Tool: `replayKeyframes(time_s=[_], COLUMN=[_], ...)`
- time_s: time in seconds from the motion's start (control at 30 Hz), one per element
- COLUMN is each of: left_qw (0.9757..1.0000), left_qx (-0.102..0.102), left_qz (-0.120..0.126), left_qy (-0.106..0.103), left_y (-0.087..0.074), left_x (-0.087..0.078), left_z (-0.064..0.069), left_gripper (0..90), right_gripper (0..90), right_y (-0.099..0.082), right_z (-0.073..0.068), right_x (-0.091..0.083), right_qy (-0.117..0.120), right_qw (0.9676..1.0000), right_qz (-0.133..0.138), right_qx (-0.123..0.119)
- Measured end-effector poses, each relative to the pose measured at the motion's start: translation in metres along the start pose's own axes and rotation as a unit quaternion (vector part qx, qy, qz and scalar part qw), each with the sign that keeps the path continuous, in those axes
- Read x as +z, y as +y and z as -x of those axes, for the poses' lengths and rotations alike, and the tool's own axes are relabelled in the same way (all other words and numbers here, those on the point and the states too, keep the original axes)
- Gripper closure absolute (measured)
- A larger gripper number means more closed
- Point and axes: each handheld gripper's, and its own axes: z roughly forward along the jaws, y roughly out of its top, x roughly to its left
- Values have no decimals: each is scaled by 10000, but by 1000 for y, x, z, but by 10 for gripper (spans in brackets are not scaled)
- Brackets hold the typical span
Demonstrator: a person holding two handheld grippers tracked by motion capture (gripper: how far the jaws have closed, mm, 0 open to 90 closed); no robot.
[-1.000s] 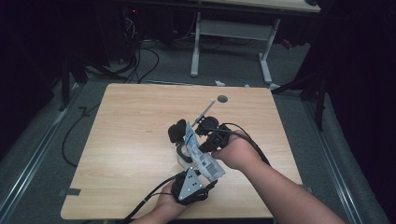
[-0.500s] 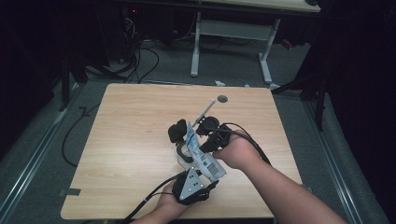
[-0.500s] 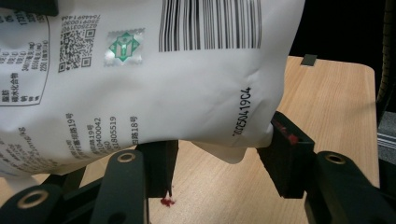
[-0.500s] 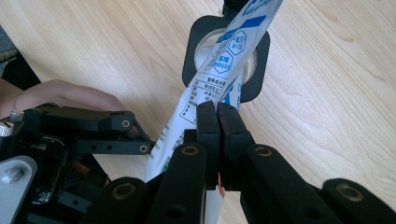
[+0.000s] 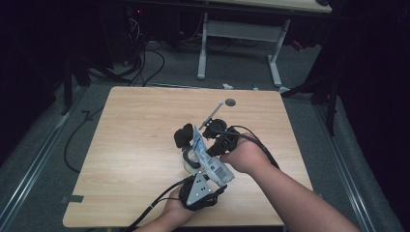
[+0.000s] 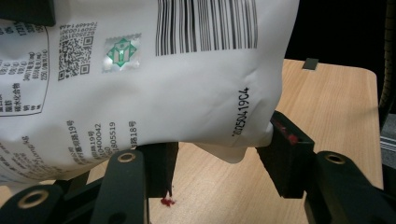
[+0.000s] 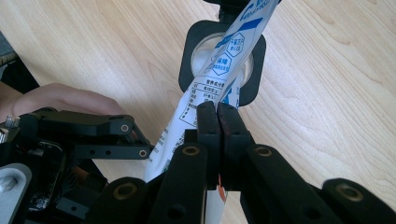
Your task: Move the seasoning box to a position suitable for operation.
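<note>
A white pouch (image 5: 209, 163) with blue print and a barcode is held tilted above the table's middle. My left gripper (image 5: 214, 175) comes from the near edge, and its jaws stand on either side of the pouch's (image 6: 140, 88) lower body, pads against it. My right gripper (image 5: 207, 140) is shut flat on the pouch's thin edge (image 7: 219, 70). In the left gripper view the gripper (image 6: 219, 156) has the pouch's bottom bulging between its jaws. In the right gripper view the gripper (image 7: 217, 112) points at a black square holder with a white round centre (image 7: 250, 70), which lies under the pouch's far end.
The black holder (image 5: 183, 137) sits on the wooden table (image 5: 135, 145) just left of the grippers. A thin metal stick (image 5: 212, 114) and a small dark disc (image 5: 230, 102) lie farther back. Cables trail off the near edge. A desk frame (image 5: 241, 34) stands beyond the table.
</note>
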Motion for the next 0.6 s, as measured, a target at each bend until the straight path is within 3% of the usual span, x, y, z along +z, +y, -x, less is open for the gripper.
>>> replayKeyframes(time_s=[0.6], left_qw=[10000], left_qx=[13], left_qz=[27], left_qy=[0], left_y=[2], left_x=[-1], left_z=[-1], left_gripper=[500], right_gripper=[889], right_y=[2], right_z=[-1], right_x=[0], right_qy=[-12], right_qw=[10000], right_qz=[14], right_qx=[7])
